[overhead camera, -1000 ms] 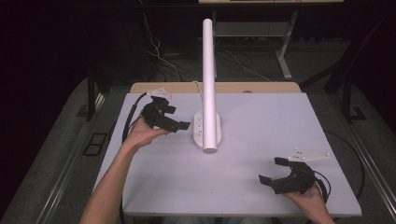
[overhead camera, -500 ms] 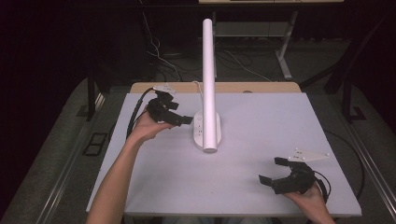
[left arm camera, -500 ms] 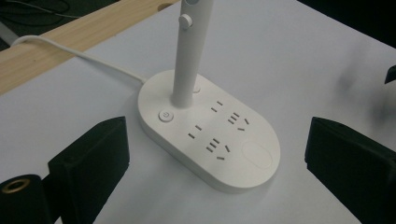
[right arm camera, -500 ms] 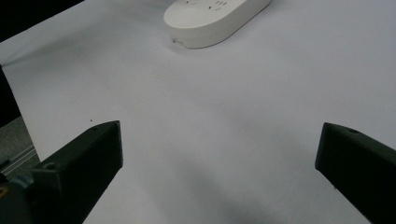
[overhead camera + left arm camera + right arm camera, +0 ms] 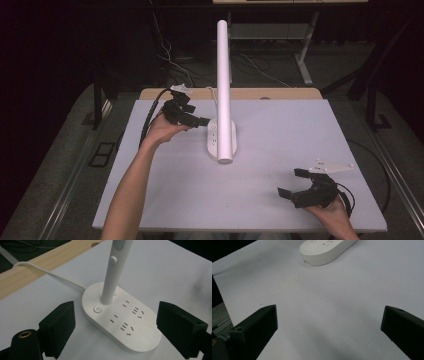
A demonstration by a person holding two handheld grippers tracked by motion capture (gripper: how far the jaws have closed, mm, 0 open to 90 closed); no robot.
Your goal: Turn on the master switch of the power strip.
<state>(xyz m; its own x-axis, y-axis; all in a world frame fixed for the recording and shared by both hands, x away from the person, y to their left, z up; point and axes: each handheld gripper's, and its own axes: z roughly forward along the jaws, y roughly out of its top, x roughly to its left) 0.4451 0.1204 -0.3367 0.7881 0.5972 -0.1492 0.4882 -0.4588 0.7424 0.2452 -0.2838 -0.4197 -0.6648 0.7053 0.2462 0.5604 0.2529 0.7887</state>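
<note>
Lamp base [image 5: 121, 320] sits mid-surface [image 5: 280, 200], its white post [image 5: 223, 75] upright. My left gripper [image 5: 192, 119] hovers just beside it, fingers [image 5: 58, 327] spread wide and empty, aimed at the power button [image 5: 97, 309]. I judge I'm on the approach; next I'd need one fingertip eased onto that button. My right gripper [image 5: 300, 185] waits well apart, also spread and empty.

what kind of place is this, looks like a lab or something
Probably a lab or workshop bench set up for recording, not a home. A white board covers a wooden table, loose cables trail on the dark carpet behind, and a lone desk lamp stands in the middle.
</note>
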